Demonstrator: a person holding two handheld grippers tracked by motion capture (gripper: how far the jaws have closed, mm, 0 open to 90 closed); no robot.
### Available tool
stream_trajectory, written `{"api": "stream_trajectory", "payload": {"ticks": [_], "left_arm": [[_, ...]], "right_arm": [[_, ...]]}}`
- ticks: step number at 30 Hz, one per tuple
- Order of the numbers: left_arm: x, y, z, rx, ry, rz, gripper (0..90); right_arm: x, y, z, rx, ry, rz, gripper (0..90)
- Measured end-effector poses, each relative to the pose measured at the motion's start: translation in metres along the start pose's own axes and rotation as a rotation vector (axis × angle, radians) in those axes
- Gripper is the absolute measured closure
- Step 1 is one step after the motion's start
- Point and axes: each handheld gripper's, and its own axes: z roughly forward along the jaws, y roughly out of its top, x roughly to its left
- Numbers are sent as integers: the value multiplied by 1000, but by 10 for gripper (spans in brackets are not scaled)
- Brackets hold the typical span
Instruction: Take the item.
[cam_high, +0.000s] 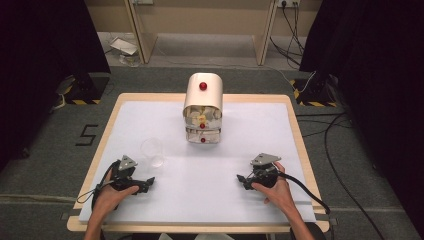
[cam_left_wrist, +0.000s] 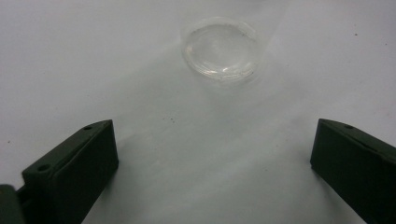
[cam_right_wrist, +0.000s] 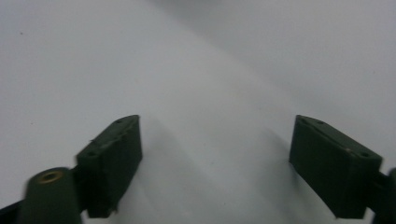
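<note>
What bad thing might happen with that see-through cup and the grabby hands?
The clear cup is hard to see on the white table, and it stands just ahead of the open left gripper, so a jaw might bump it and tip it over. If the cup is thin, closing too hard might crush it or make it slip out. The right gripper is open over bare table, far from the cup, so it probably could not steady it.

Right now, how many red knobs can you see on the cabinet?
3. One knob is on the cabinet's top, a second on the upper drawer front, a third on the lower one. Others may be hidden.
</note>
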Motion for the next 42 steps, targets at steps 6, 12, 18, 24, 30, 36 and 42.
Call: {"api": "stream_trajectory", "payload": {"ticks": [6,12,18,24,30,36,42], "left_arm": [[0,0,0,0,0,0,0],[0,0,0,0,2,1,0],[1,0,-3,-9,0,-7,29],[1,8,-16,-59,-8,0,116],[-8,23,-31,-127,-7,28,167],[-14,37,-44,-197,-13,35,150],[-22,55,-57,-266,-9,51,147]], "right_arm": [[4,5,-5,-72,9,1,185],[2,6,-6,-87,0,-1,188],[3,4,-2,-48,8,-13,187],[5,2,1,-5,14,-36,186],[6,1,2,7,17,-24,187],[5,1,3,12,20,-9,175],[4,1,3,16,20,-6,172]]}}
